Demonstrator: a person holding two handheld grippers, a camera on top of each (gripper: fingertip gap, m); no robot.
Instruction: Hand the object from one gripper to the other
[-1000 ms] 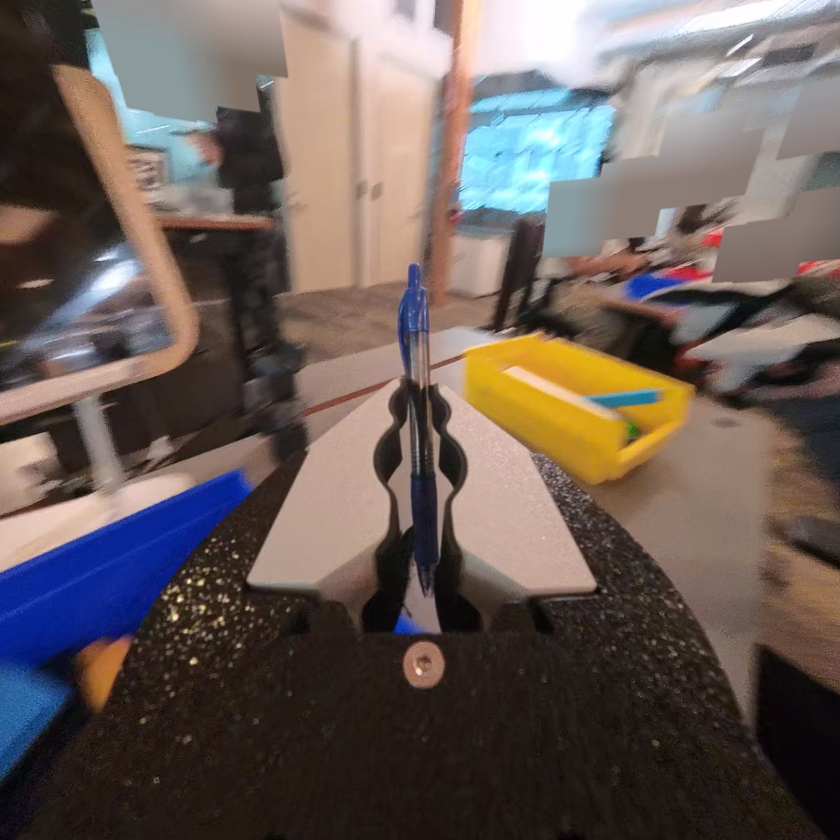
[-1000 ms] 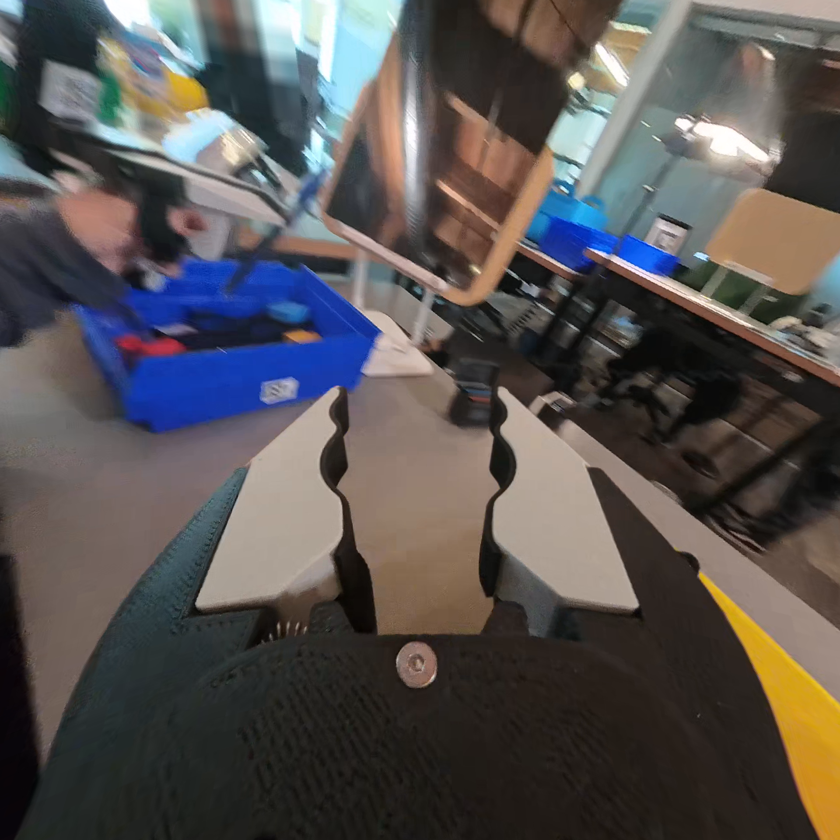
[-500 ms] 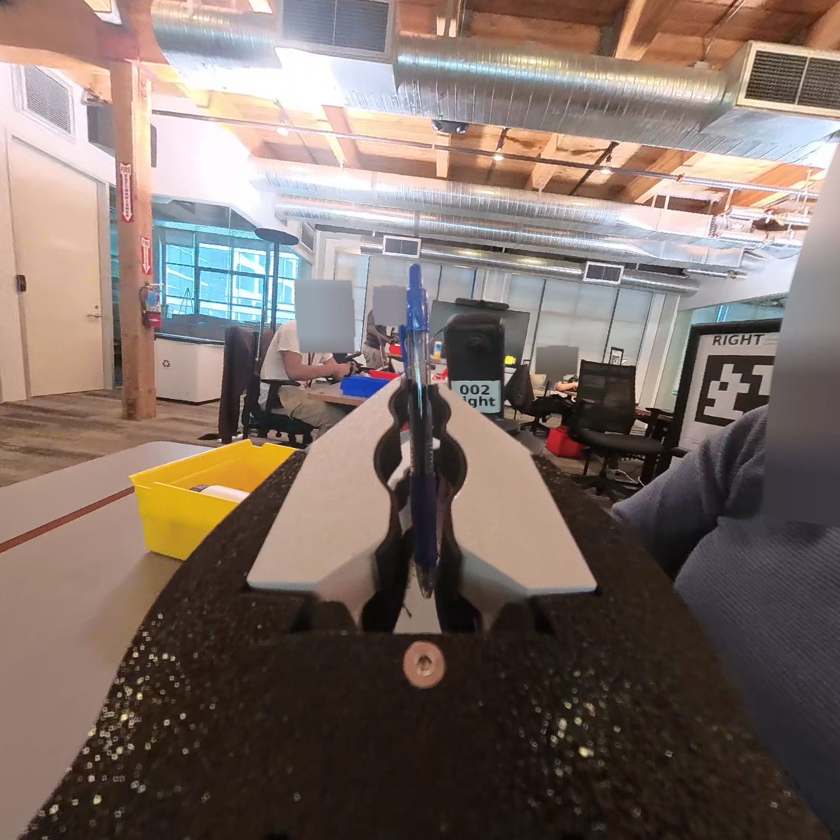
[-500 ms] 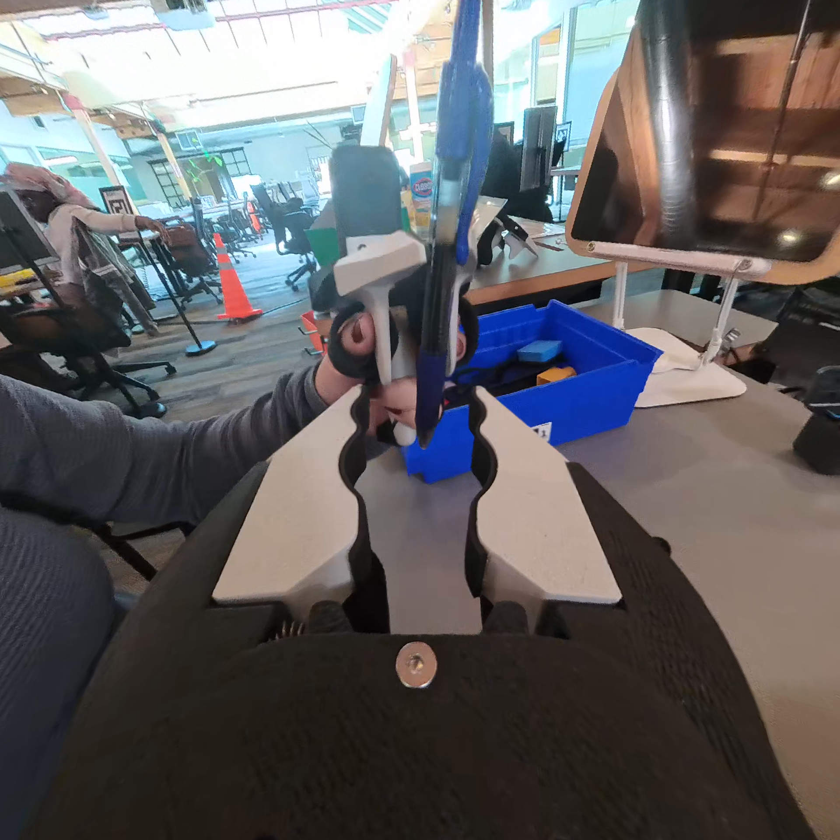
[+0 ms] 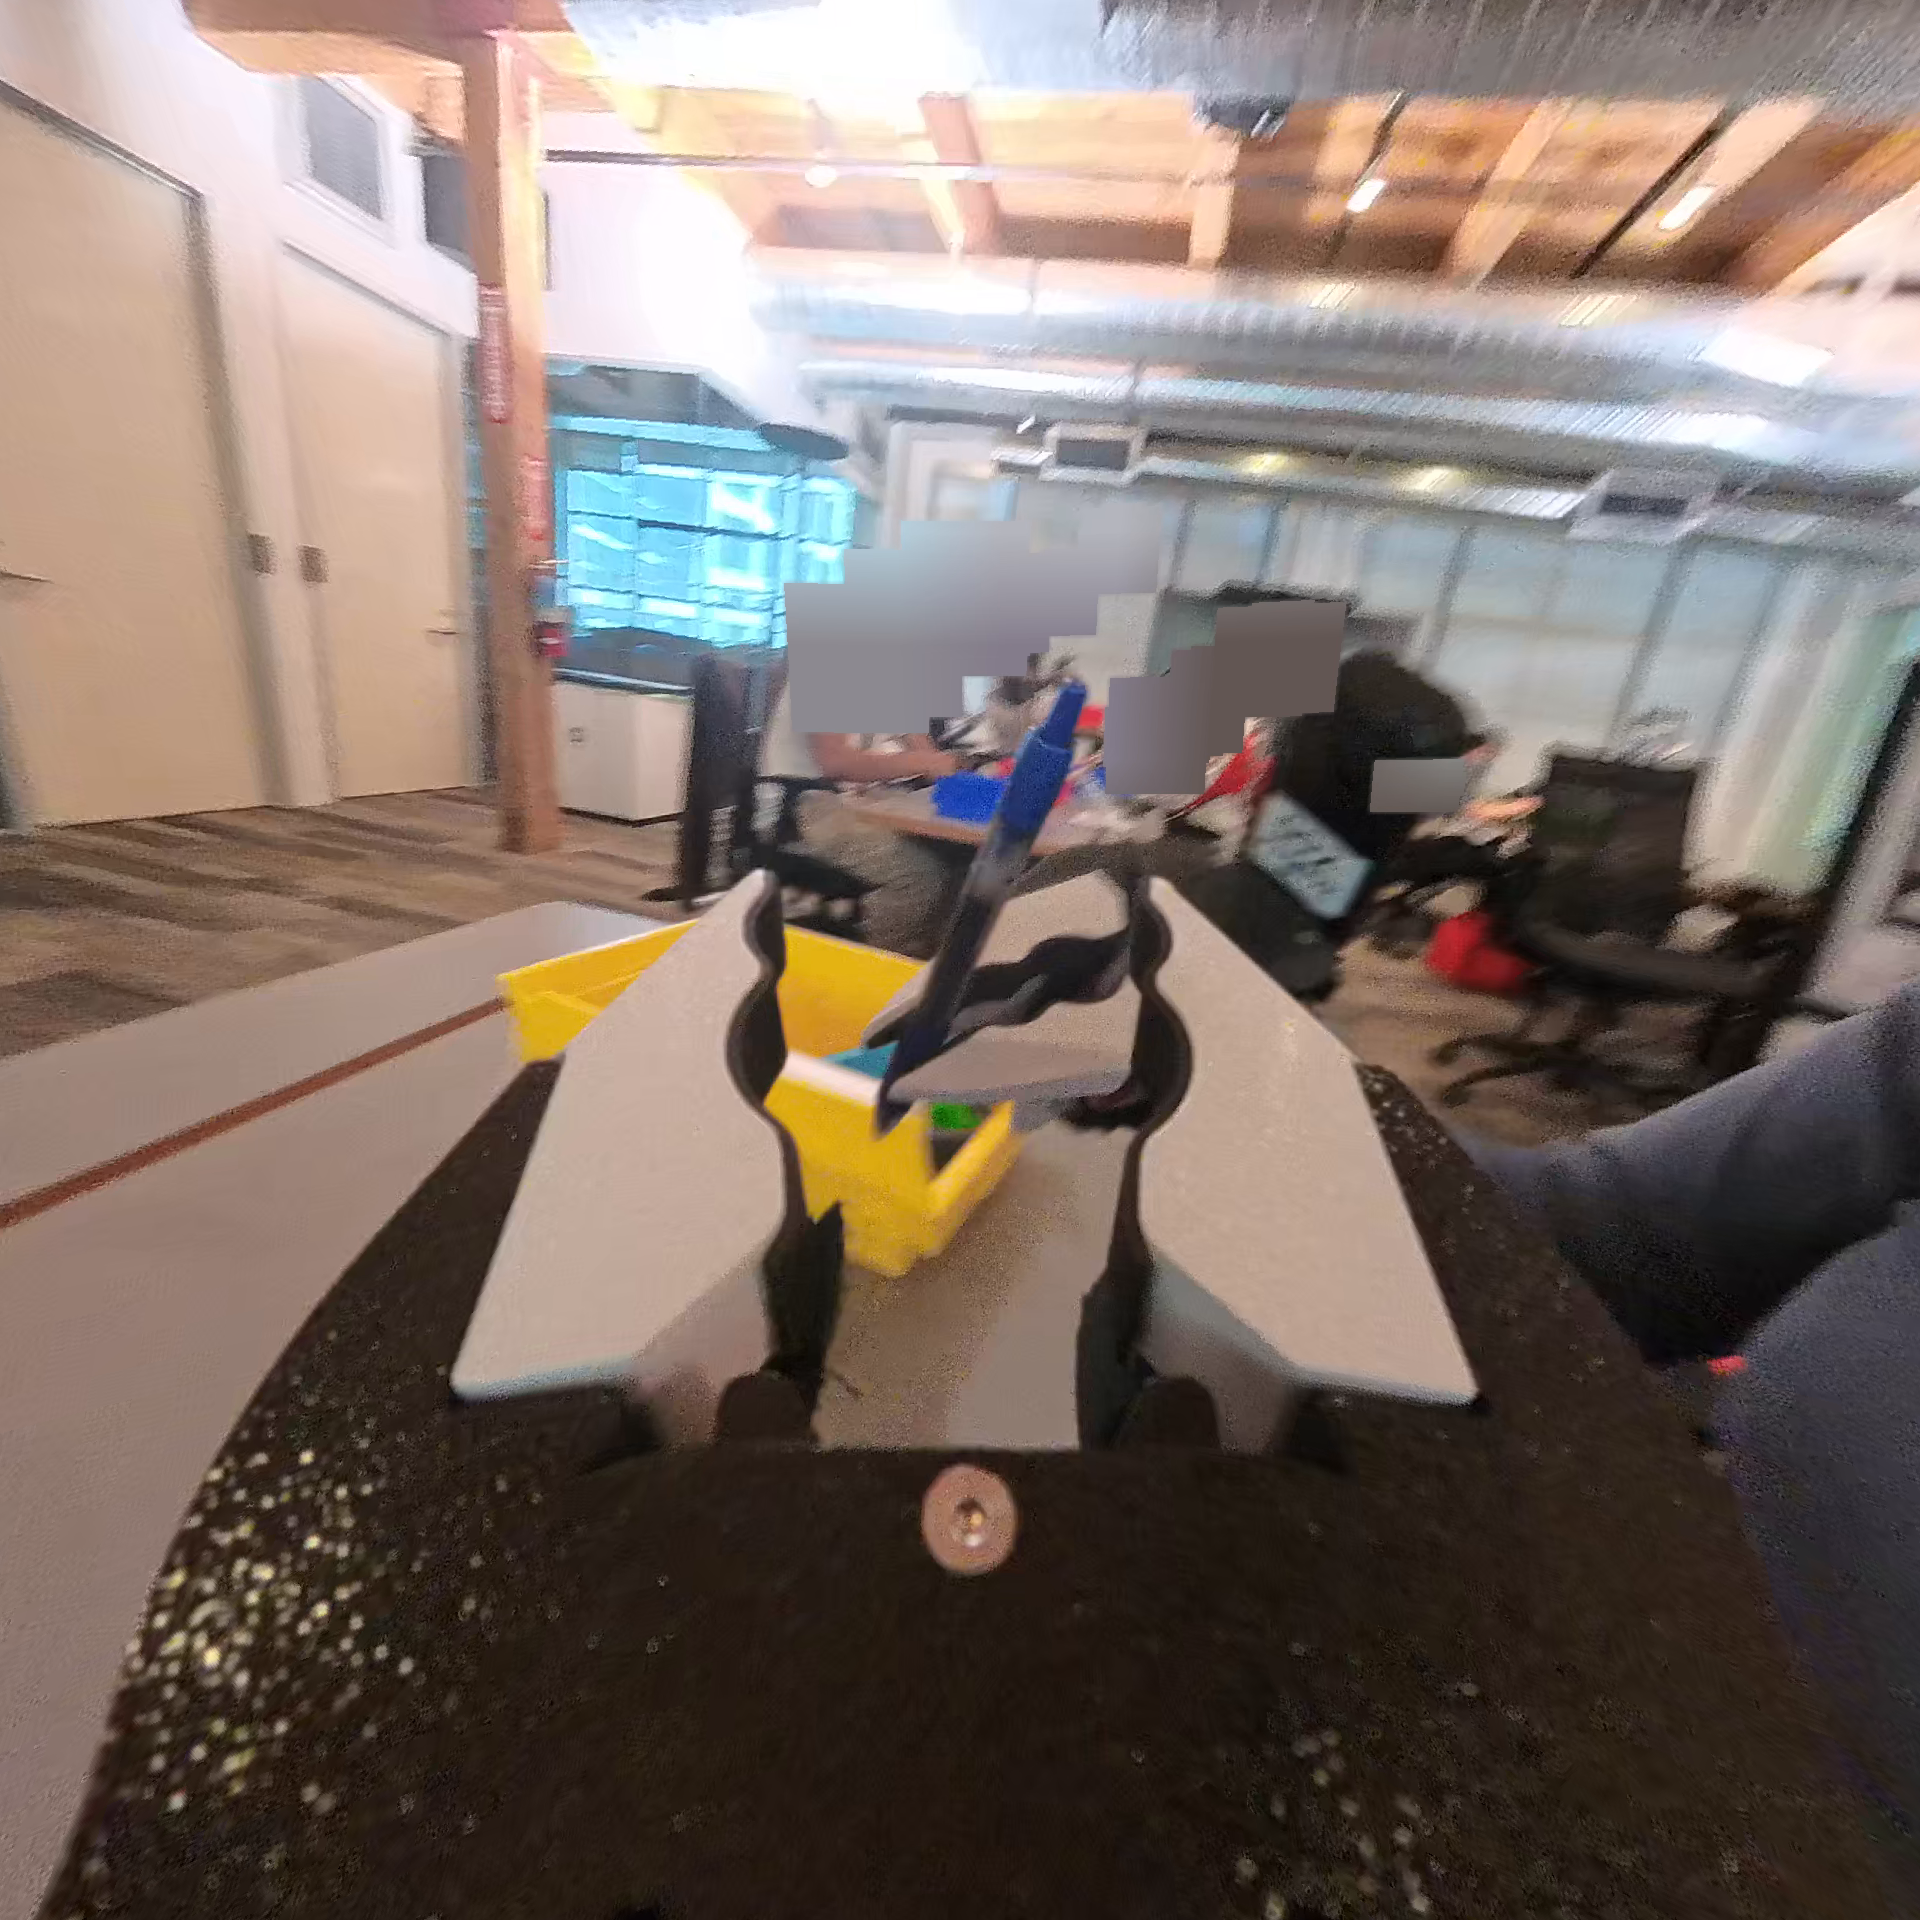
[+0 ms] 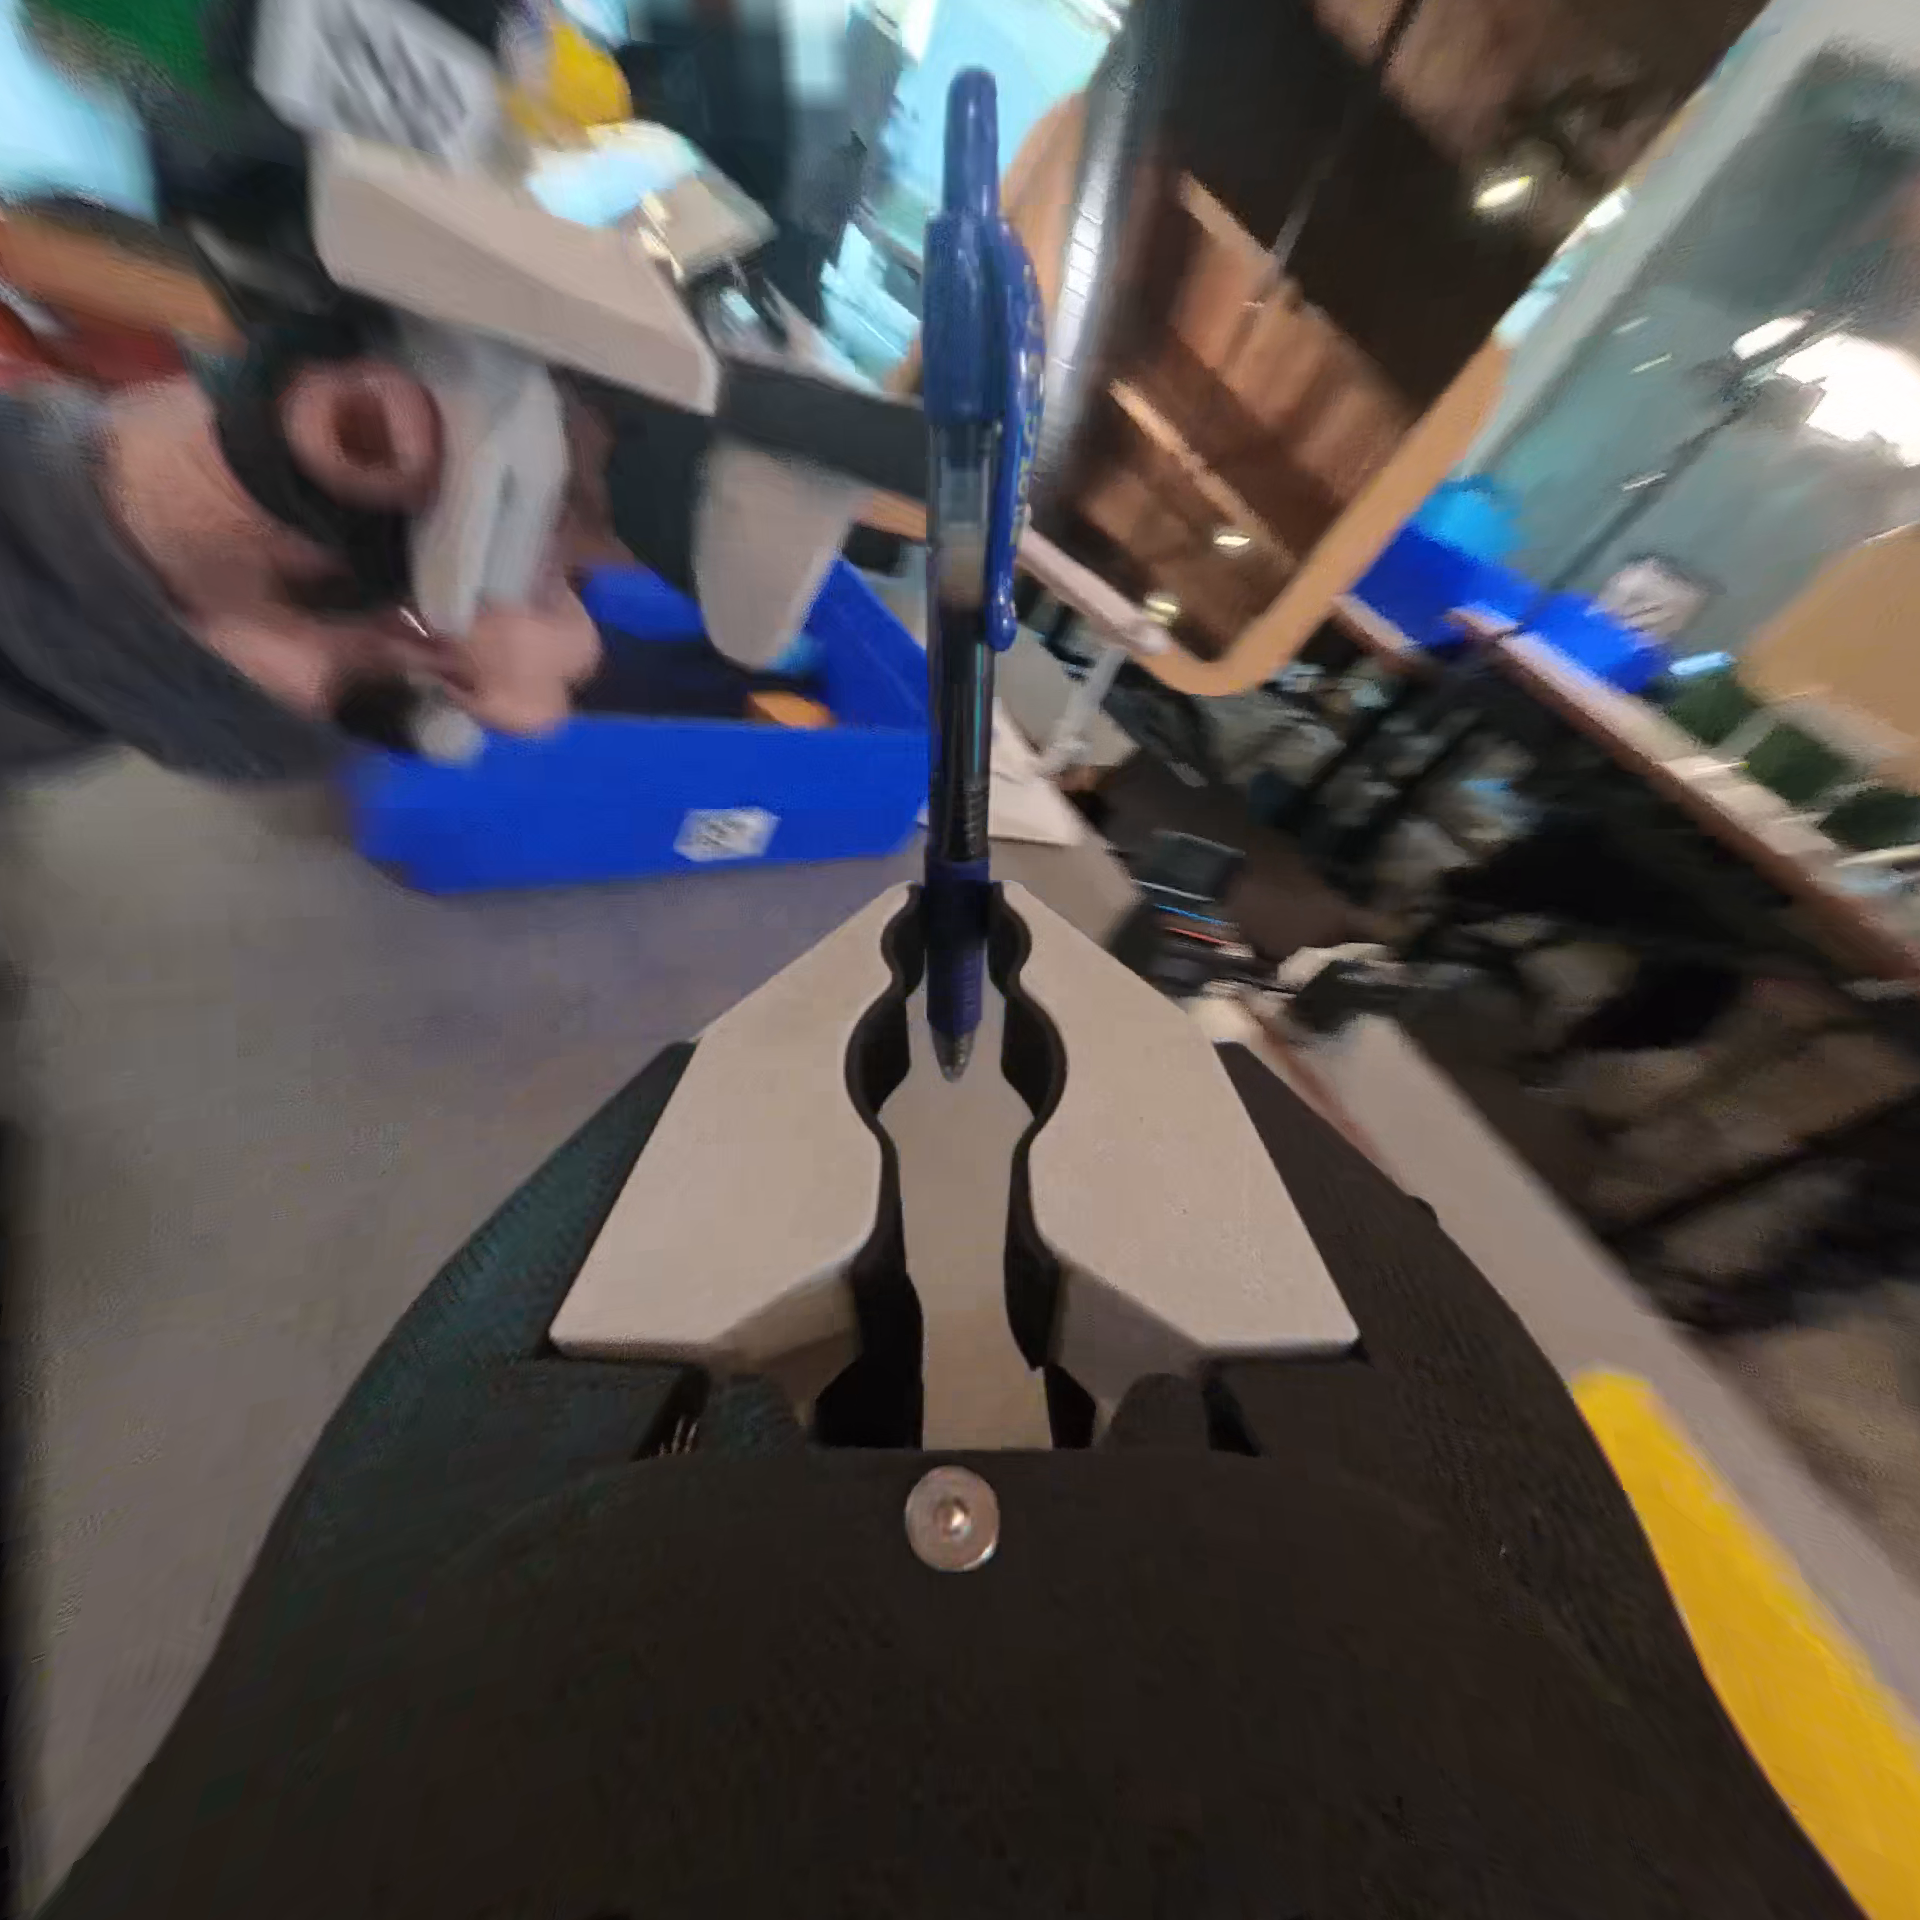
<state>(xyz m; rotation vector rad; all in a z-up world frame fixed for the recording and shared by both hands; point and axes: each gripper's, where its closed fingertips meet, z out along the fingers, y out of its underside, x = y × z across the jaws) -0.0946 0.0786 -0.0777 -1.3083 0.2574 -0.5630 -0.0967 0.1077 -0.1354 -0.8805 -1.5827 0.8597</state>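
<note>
1. Jaws of the left gripper (image 5: pixel 951 904) stand wide apart with nothing between them; the grey table (image 5: pixel 208 1195) and a yellow bin (image 5: pixel 883 1195) show through the gap.
2. Just beyond its fingertips, in the left wrist view, the blue pen (image 5: pixel 997 873) leans with its cap end up and to the right, its lower part pinched by the right gripper (image 5: pixel 966 1029), whose grey fingers come in from the right.
3. That yellow bin sits on the table behind the left gripper's fingers and holds a white item and something green, both too blurred to name.
4. At the right edge of the same view a grey sleeve (image 5: pixel 1714 1195) reaches in.
5. In the right wrist view, the left gripper (image 6: pixel 727 416) shows at upper left, held by a blurred hand (image 6: pixel 312 613), its fingers apart and clear of the pen.
6. Below it a blue bin (image 6: pixel 623 790) rests on the table (image 6: pixel 208 1039), with dark items inside that cannot be made out.
7. At centre, the right gripper (image 6: pixel 958 925) has its jaws closed tight on the pen (image 6: pixel 971 520), gripping the blue rubber sleeve near the tip at the very ends of the fingers; the pen stands upright, writing tip down.
8. To the right stands a wood-framed mirror (image 6: pixel 1299 436) on a white stand.
</note>
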